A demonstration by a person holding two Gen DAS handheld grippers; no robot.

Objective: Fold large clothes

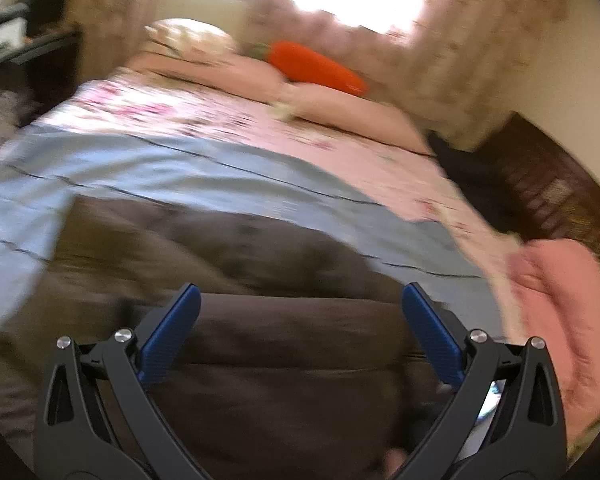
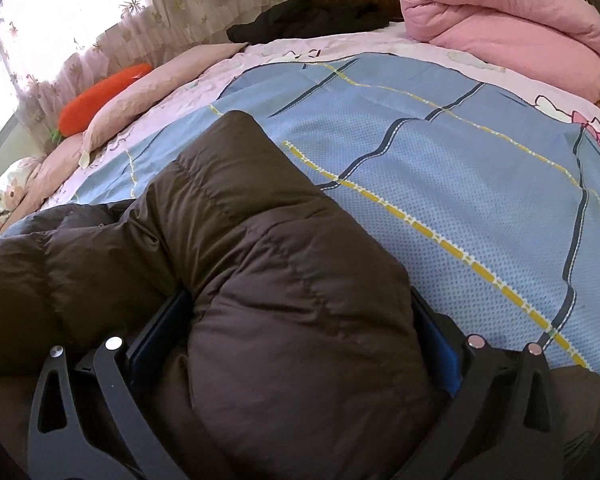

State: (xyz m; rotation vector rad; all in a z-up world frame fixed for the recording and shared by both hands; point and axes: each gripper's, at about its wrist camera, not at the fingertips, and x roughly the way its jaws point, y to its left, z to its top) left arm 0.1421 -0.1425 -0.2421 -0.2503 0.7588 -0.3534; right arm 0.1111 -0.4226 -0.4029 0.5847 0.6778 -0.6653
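Observation:
A dark brown puffer jacket (image 1: 260, 280) lies on the blue checked sheet (image 1: 140, 168) of a bed. In the blurred left wrist view my left gripper (image 1: 300, 300) is open wide, its blue pads (image 1: 176, 332) just above the jacket and holding nothing. In the right wrist view a padded sleeve or side of the jacket (image 2: 268, 264) fills the space between the fingers of my right gripper (image 2: 300, 312). The jaws stand wide, pressed against both sides of the bulky fabric; the fingertips (image 2: 440, 356) are partly buried.
A folded pink quilt (image 2: 512, 28) sits at the bed's far right corner, seen also in the left view (image 1: 556, 312). An orange carrot plush (image 1: 316, 66) and pink pillows (image 2: 148, 96) lie by the curtained window. Dark clothing (image 2: 308, 20) lies by the wooden headboard.

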